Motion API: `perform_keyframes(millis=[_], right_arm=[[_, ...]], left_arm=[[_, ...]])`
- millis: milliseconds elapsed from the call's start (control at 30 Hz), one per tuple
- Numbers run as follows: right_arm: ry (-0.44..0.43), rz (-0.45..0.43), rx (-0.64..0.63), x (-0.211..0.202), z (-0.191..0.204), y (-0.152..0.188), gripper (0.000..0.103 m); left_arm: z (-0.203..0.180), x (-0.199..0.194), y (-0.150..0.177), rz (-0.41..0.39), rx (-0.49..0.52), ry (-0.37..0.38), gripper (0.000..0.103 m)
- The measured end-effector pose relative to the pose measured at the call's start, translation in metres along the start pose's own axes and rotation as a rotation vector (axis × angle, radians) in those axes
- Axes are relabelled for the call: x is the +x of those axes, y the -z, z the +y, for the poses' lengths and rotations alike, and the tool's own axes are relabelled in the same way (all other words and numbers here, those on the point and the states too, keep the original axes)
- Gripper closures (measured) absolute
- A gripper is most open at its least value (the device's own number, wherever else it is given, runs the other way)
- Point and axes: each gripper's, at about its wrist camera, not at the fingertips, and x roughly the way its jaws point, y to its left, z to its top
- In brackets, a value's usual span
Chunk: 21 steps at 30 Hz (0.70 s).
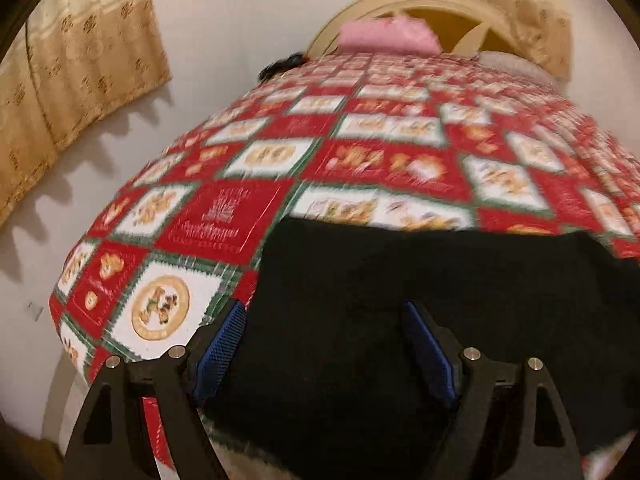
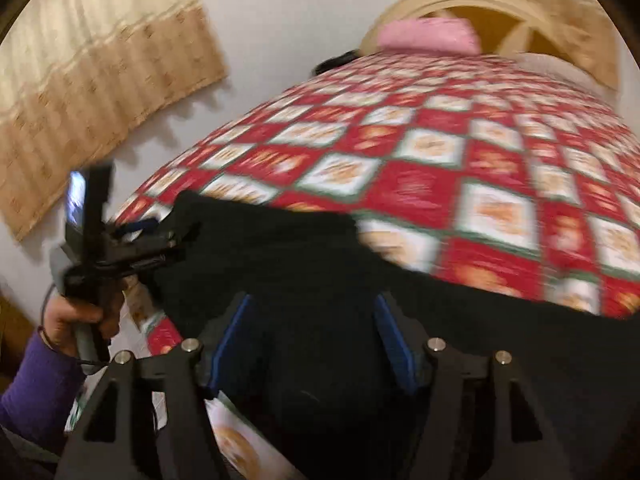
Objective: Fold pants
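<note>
Black pants (image 1: 420, 288) lie across the near end of a bed with a red, white and green patterned quilt (image 1: 360, 152). My left gripper (image 1: 324, 320) is open, its blue-padded fingers (image 1: 224, 356) spread over the left part of the pants near the bed's left edge. In the right wrist view the pants (image 2: 320, 272) stretch from left to lower right. My right gripper (image 2: 312, 320) is open over the dark cloth, blue pads (image 2: 230, 340) apart. The left gripper (image 2: 160, 240) also shows there, held by a hand at the pants' left end. Both views are blurred.
A pink pillow (image 1: 388, 34) lies at the headboard (image 1: 440, 4) at the far end. A white wall and beige curtain (image 1: 80, 60) are on the left. The quilt (image 2: 460, 184) beyond the pants is bare. A purple sleeve (image 2: 36, 392) is at lower left.
</note>
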Motion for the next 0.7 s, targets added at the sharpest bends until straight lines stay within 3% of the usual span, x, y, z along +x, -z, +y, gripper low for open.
perform_keyframes(millis=[133,267,367,467,600,700], right_arm=[[0.242,-0.113,0.142,-0.059,-0.072,-0.013,0.038],[0.511,-0.143,0.451,-0.100,-0.184,-0.029,0.036],[0.628,-0.083,0.612,-0.102,-0.255,-0.038,0.036],[0.706,0.018,0.654,-0.081,-0.297,-0.049,0.036],[0.782,0.161,0.626,-0.052,-0.321,-0.053,0.036],[0.838,0.227,0.568,-0.039,-0.322,-0.056,0.025]], left_arm=[[0.030,0.010,0.001,0.039,-0.179,0.107,0.008],[0.020,0.006,0.006,-0.002,-0.136,0.061,0.007],[0.023,0.006,0.007,-0.005,-0.152,0.066,0.006],[0.024,0.008,0.006,-0.001,-0.152,0.068,0.006],[0.024,0.009,0.005,0.002,-0.153,0.066,0.006],[0.023,0.011,0.004,0.001,-0.150,0.061,0.005]])
